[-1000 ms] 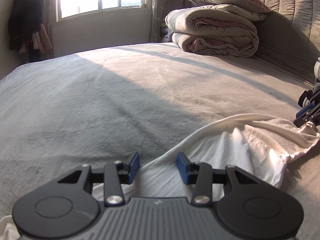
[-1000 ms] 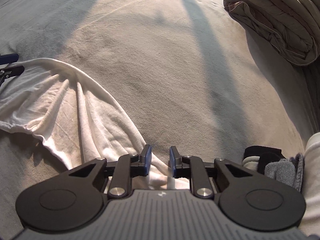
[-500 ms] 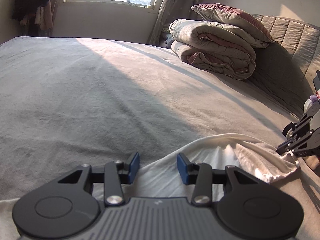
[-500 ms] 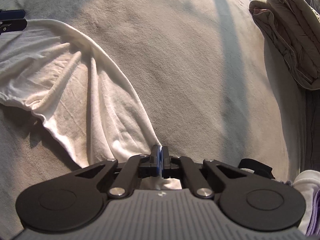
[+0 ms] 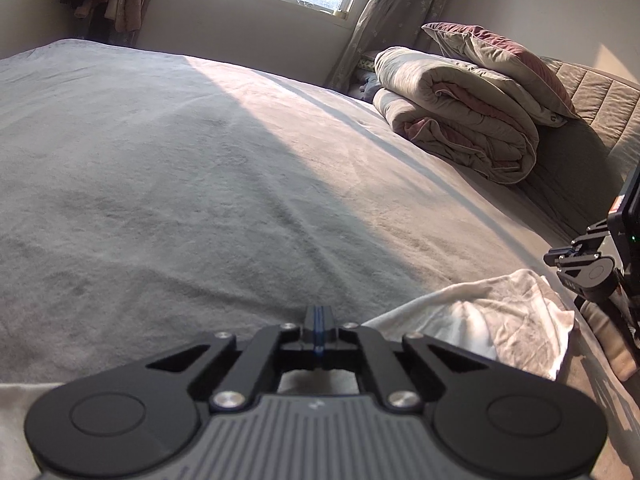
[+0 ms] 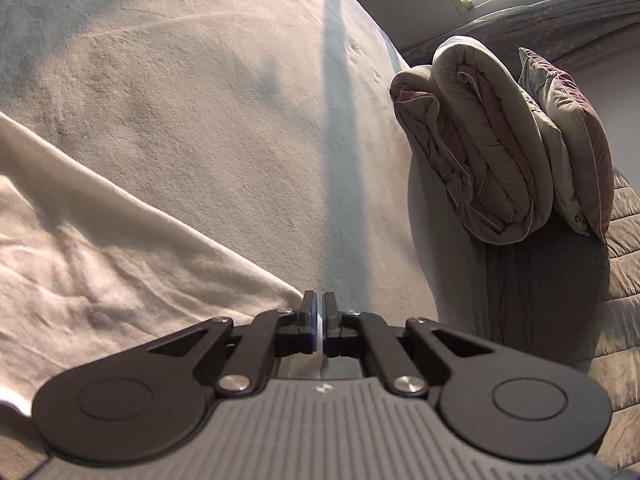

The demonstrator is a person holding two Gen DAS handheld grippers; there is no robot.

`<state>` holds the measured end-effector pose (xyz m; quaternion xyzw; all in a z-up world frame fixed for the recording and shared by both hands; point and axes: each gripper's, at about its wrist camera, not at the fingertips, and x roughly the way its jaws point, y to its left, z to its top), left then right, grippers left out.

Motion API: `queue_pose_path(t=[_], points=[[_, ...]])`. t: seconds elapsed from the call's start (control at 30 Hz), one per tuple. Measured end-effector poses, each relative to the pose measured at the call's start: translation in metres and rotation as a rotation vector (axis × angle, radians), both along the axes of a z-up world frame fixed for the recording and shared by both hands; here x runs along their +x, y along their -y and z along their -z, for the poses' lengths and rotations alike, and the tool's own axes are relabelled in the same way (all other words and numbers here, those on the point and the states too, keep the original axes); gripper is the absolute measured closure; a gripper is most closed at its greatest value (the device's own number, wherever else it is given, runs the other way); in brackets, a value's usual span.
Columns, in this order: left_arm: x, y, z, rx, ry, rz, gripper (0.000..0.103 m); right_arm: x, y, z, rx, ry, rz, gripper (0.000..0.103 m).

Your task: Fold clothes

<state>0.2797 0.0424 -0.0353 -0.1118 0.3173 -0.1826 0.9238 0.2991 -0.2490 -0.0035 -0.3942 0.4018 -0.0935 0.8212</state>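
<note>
A fold of the white garment [image 6: 120, 264] is judged to be in hand: both of its near corners appear to have been taken up, so that the edge can be carried across the bed [image 5: 200, 184]. In the right wrist view the right hand-held gripper [image 6: 319, 312] is pressed together on a corner of the cloth, a thin white strip of fabric being visible between the blue pads [image 6: 308, 330]. In the left wrist view the left hand-held gripper [image 5: 319, 320] is also pressed together; pale fabric is seen beneath its linkage, but whether cloth is actually pinched between the fingers cannot be told, since no fabric shows at the tips. The garment is spread on the near part of the bed, one edge drawn taut from the right hand-held gripper toward the left, the rest lying wrinkled. The folded quilt [image 5: 460, 120] and the pillow [image 5: 500, 56] are stacked well apart, against the headboard [image 5: 592, 92]. The next move is judged to call for both hand-held grippers to be lifted and carried forward together, level with each other, so that the held edge is laid squarely over the far part of the garment; an uneven lift would likely leave a skewed fold.
</note>
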Motion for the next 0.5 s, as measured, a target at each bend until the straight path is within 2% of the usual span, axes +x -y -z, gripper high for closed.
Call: queue_pose_path(t=[0.03, 0.1, 0.2, 0.23, 0.33, 0.43, 0.5], points=[[0.0, 0.0, 0.0, -0.001, 0.0, -0.001, 0.103, 0.001, 0.004, -0.004, 0.02, 0.019, 0.025, 0.091], [0.0, 0.0, 0.0, 0.003, 0.001, 0.0, 0.103, 0.002, 0.016, -0.013, 0.078, 0.042, 0.084, 0.084], [0.0, 0.0, 0.0, 0.004, 0.0, 0.0, 0.102, 0.005, 0.036, -0.022, 0.2, 0.036, 0.169, 0.081], [0.0, 0.0, 0.0, 0.002, 0.0, 0.001, 0.102, 0.006, 0.042, -0.022, 0.246, 0.031, 0.196, 0.076], [0.001, -0.001, 0.0, -0.003, -0.002, 0.002, 0.102, 0.013, 0.056, -0.019, 0.382, 0.03, 0.262, 0.071], [0.001, -0.002, 0.0, -0.004, -0.003, 0.002, 0.102, 0.017, 0.067, -0.009, 0.47, 0.038, 0.33, 0.064], [0.001, -0.002, 0.001, -0.005, -0.003, 0.002, 0.102, 0.019, 0.077, 0.0, 0.539, 0.045, 0.374, 0.064]])
